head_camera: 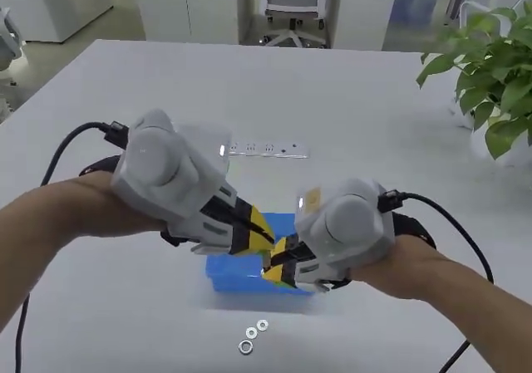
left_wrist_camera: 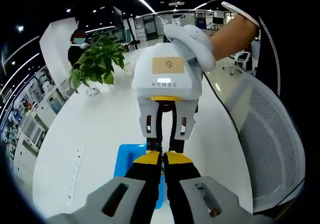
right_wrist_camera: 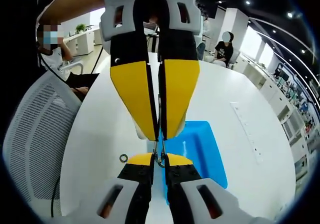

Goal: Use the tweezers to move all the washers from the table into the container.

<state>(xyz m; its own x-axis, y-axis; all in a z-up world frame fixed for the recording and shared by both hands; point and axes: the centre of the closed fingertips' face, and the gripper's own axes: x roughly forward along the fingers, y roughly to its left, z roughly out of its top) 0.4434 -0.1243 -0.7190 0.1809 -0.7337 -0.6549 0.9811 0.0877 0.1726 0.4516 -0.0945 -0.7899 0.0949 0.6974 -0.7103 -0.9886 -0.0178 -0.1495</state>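
Both grippers meet tip to tip over the blue container [head_camera: 243, 280]. From the left comes my left gripper [head_camera: 268, 238], whose yellow pads are shut on the thin metal tweezers [right_wrist_camera: 159, 109]. The right gripper [head_camera: 279, 262] faces it, and its jaws are closed on the tweezers' lower end [right_wrist_camera: 160, 160]. In the left gripper view my own yellow tips [left_wrist_camera: 163, 158] touch the right gripper's black fingers [left_wrist_camera: 151, 143]. Three washers [head_camera: 253, 336] lie on the white table in front of the container. One washer [right_wrist_camera: 123, 158] sits beside the container [right_wrist_camera: 200, 149].
A white power strip [head_camera: 266, 149] lies on the table behind the grippers. A potted plant [head_camera: 490, 74] stands at the table's far right edge. An office chair [head_camera: 293, 3] is beyond the far edge. A mesh chair back [left_wrist_camera: 270, 134] is close behind.
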